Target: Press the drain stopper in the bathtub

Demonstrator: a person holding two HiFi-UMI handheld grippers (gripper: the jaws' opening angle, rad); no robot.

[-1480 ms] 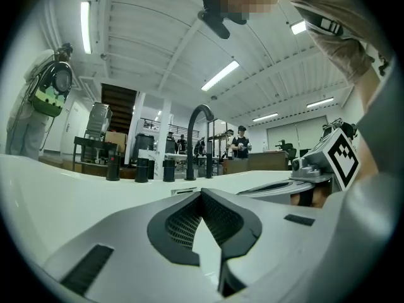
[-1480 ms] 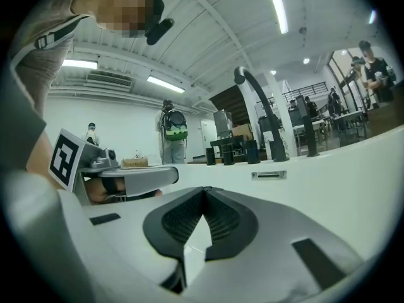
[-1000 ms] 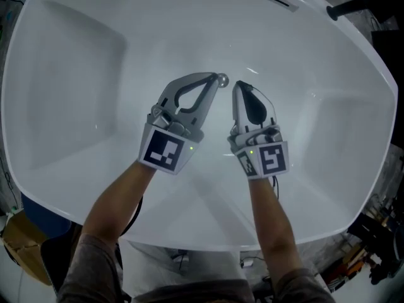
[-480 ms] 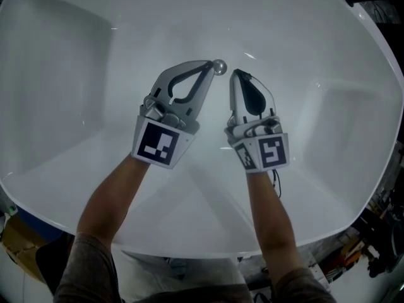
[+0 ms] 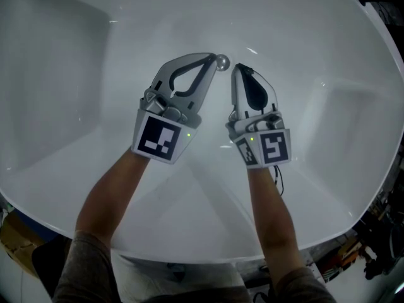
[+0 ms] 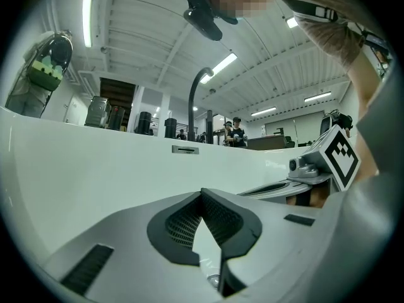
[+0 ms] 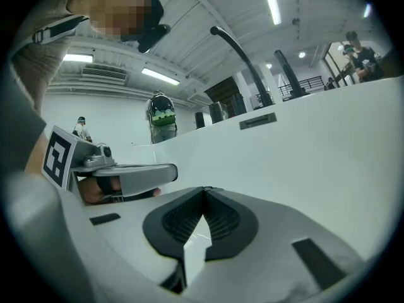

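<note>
Since 1 s ago the head view has tipped down and lost the tub's far edge, while both grippers have held their places by the drain stopper. Nearest the person, the right gripper waits just right of the stopper, its jaws closed tip to tip and empty. The left gripper, likewise closed on nothing, touches or nearly touches the stopper's left side. Beyond the stopper rises the bathtub wall. The press looks imminent, and it calls for a centred, straight downward push.

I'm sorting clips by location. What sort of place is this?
Likely a workshop or showroom hall, not a home bathroom: the white bathtub stands under ceiling strip lights, and people stand beyond it.
</note>
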